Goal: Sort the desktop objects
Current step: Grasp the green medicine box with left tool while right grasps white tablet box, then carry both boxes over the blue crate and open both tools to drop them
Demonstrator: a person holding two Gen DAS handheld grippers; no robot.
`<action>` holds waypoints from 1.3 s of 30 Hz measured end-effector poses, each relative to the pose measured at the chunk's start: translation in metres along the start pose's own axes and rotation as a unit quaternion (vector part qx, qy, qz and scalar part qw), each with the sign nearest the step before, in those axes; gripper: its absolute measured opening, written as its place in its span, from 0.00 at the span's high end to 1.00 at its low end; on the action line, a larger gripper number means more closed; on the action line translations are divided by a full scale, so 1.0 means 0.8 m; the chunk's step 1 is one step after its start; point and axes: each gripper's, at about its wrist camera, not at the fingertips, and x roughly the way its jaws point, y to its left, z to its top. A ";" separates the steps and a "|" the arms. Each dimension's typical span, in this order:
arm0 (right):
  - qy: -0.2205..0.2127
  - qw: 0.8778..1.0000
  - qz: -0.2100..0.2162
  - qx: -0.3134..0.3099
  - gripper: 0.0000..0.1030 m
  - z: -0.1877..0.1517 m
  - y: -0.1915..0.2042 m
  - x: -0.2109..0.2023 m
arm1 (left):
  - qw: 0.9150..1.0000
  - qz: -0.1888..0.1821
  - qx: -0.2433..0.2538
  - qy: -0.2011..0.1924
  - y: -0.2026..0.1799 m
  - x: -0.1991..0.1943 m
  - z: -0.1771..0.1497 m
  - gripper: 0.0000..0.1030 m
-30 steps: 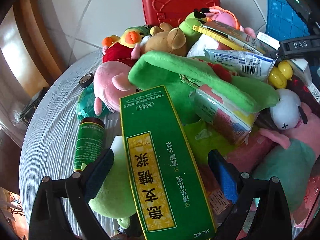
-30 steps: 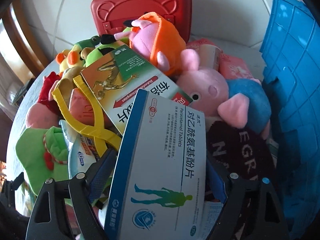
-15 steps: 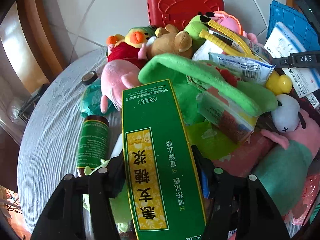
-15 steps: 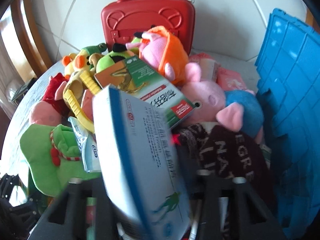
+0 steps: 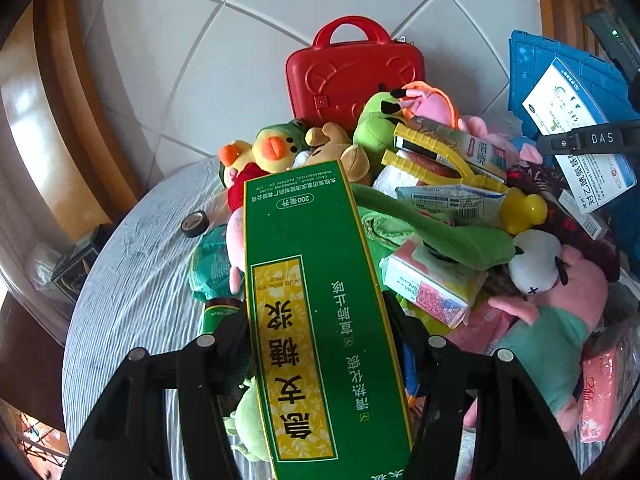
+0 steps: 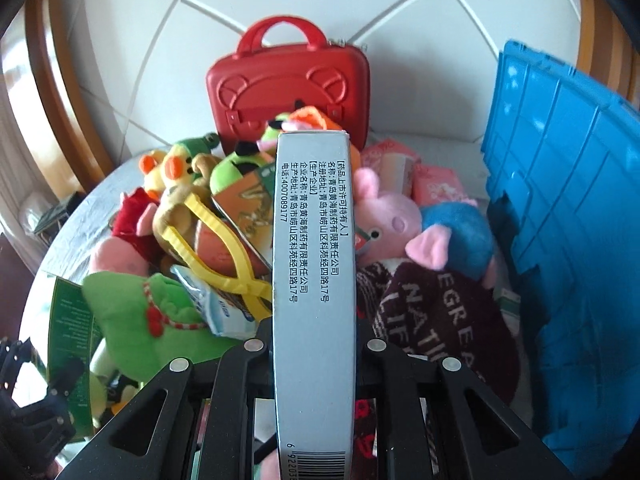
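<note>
My left gripper [image 5: 320, 332] is shut on a long green syrup box [image 5: 316, 300] with a yellow label, held above the pile. My right gripper [image 6: 314, 328] is shut on a flat white and blue tablet box [image 6: 314, 272], turned edge-on so its grey side with small print faces the camera. In the left wrist view that same tablet box [image 5: 576, 120] shows at the upper right, lifted clear of the heap. In the right wrist view the green syrup box [image 6: 70, 344] shows at the lower left. Below both lies a heap of plush toys and medicine packs.
A red carry case [image 6: 288, 88] stands at the back of the round cloth-covered table [image 5: 132, 264]. A blue crate [image 6: 568, 216] fills the right side. Yellow tongs [image 6: 216, 240], a pink pig plush [image 6: 384, 208], a green plush [image 5: 432, 232], a brown bottle [image 5: 218, 312] and a tape roll [image 5: 194, 223] lie about.
Both grippers closed on their boxes and lifted them off the pile. The tablet box turned from face-up to edge-on in the right jaws.
</note>
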 end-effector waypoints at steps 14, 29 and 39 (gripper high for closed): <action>-0.091 0.996 0.002 0.022 0.84 0.005 0.013 -0.141 | 0.991 -0.022 0.051 -0.121 -0.004 -0.107 0.063 0.45; -0.215 0.965 -0.114 0.101 0.84 -0.021 -0.130 -0.374 | 0.936 -0.199 0.139 -0.256 -0.204 -0.236 0.198 0.45; -0.212 0.948 -0.179 0.158 0.83 -0.041 -0.329 -0.425 | 0.903 -0.300 0.167 -0.258 -0.423 -0.275 0.299 0.44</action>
